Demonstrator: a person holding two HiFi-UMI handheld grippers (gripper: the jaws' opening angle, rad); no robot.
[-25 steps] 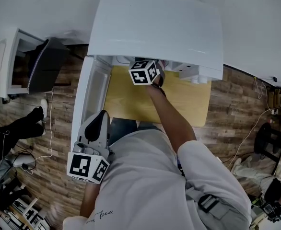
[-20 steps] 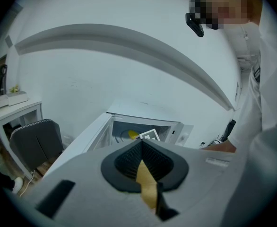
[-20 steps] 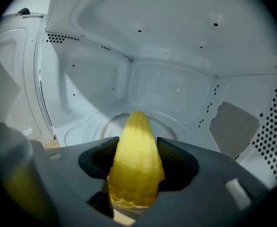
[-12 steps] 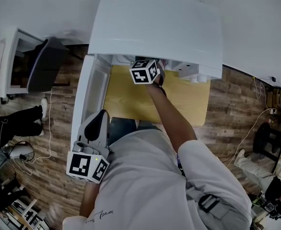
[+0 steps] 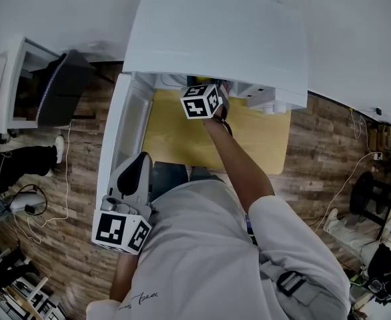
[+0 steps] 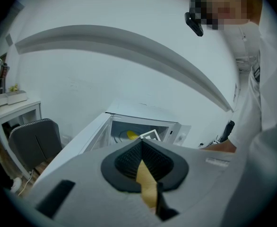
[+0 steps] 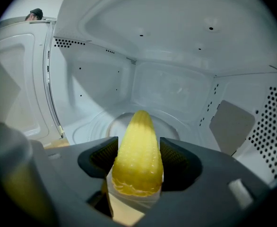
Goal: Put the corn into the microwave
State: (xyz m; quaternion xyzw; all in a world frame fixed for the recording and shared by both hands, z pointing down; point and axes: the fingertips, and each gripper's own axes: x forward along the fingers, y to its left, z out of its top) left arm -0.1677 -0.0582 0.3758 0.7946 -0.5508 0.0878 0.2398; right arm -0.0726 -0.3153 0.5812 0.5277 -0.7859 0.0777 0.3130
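Corn: bumpy yellow corn cob (image 7: 137, 145), held inside the cavity, its long axis pointing forward and its tip over the turntable.
Right gripper: dark grey two-jaw right gripper (image 7: 137, 167), jaws clamped on either side of the cob's thick end.
Microwave: smooth white boxy microwave (image 7: 171, 84), its door swung open to the left; the round ridged turntable (image 7: 98, 124) lies just below the corn.
Left gripper: grey left gripper (image 6: 141, 150), jaws pressed together on nothing, well back from the microwave.

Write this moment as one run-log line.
right gripper: jaws shut on yellow corn cob | cob: inside open white microwave, unreleased | left gripper: jaws together, holding nothing
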